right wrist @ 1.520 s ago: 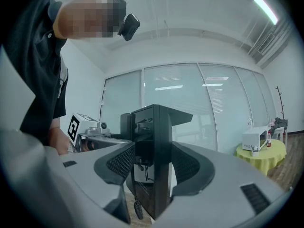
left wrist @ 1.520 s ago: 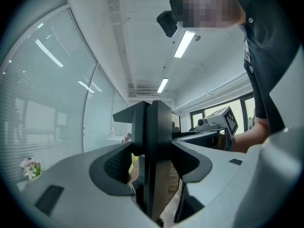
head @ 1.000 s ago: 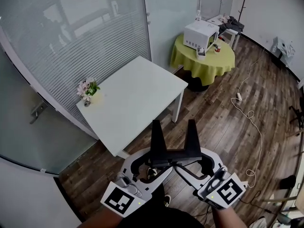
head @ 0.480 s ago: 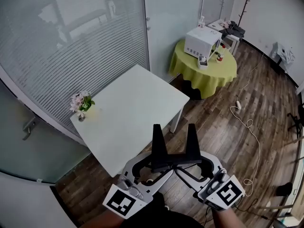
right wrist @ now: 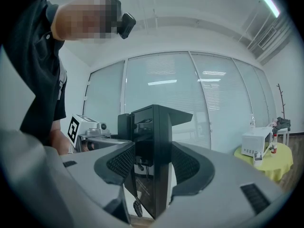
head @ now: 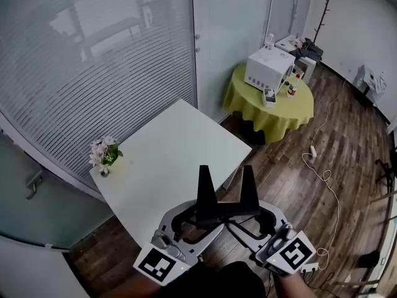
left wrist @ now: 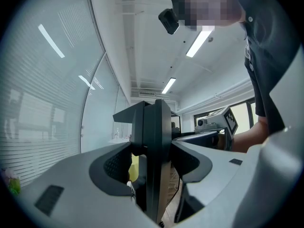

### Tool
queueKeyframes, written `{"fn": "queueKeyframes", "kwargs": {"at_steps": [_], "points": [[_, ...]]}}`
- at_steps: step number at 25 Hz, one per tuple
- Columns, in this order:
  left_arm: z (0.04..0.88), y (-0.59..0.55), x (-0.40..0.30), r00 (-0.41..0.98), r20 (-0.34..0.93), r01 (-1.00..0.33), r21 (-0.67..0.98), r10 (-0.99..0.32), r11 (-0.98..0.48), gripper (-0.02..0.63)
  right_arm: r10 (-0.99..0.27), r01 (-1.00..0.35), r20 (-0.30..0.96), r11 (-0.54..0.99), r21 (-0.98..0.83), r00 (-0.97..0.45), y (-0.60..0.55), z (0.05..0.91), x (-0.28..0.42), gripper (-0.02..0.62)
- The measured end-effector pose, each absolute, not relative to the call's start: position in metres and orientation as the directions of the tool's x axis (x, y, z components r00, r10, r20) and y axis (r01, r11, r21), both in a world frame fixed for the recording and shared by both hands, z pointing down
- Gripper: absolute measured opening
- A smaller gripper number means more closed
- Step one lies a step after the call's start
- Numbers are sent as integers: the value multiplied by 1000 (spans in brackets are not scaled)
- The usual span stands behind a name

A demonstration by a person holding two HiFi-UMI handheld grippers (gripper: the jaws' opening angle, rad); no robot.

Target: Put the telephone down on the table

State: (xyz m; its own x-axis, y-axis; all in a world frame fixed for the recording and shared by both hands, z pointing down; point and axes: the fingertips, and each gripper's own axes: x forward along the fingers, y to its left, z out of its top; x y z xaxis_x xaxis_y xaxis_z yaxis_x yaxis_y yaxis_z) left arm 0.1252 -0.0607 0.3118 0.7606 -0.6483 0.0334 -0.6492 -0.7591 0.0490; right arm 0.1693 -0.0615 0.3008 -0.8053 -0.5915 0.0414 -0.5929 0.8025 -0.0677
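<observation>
A black telephone (head: 224,205) hangs in the air between my two grippers, with two black uprights standing up from it. My left gripper (head: 188,221) is shut on its left end and my right gripper (head: 263,218) on its right end. In the left gripper view the telephone (left wrist: 154,141) shows edge-on, pinched between the jaws of the left gripper (left wrist: 152,163). The right gripper view has the same black body (right wrist: 154,146) clamped in the right gripper (right wrist: 153,171). The white table (head: 167,160) lies just ahead and below; the telephone is over its near edge.
A small pot of flowers (head: 103,155) stands at the table's left corner. Behind it runs a glass wall with blinds. A round table with a yellow-green cloth (head: 273,107) carries a white microwave (head: 268,68). A white cable and power strip (head: 322,174) lie on the wood floor.
I have come closer to the white table with the telephone still held by both grippers. The table's near edge now lies under the telephone.
</observation>
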Motion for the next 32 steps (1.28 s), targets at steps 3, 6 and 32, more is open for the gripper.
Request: {"fn": "queueKeyframes", "kwargs": {"at_steps": [3, 6, 32], "points": [[312, -82, 127, 742, 32, -670, 61, -670, -739, 255, -563, -565, 49, 821, -84, -825, -85, 301, 170, 256], [314, -105, 132, 713, 35, -701, 59, -700, -711, 255, -527, -529, 53, 844, -86, -848, -109, 304, 176, 256], [342, -221, 170, 198, 125, -977, 110, -972, -185, 255, 38, 25, 69, 984, -177, -997, -248, 335, 204, 256]]}}
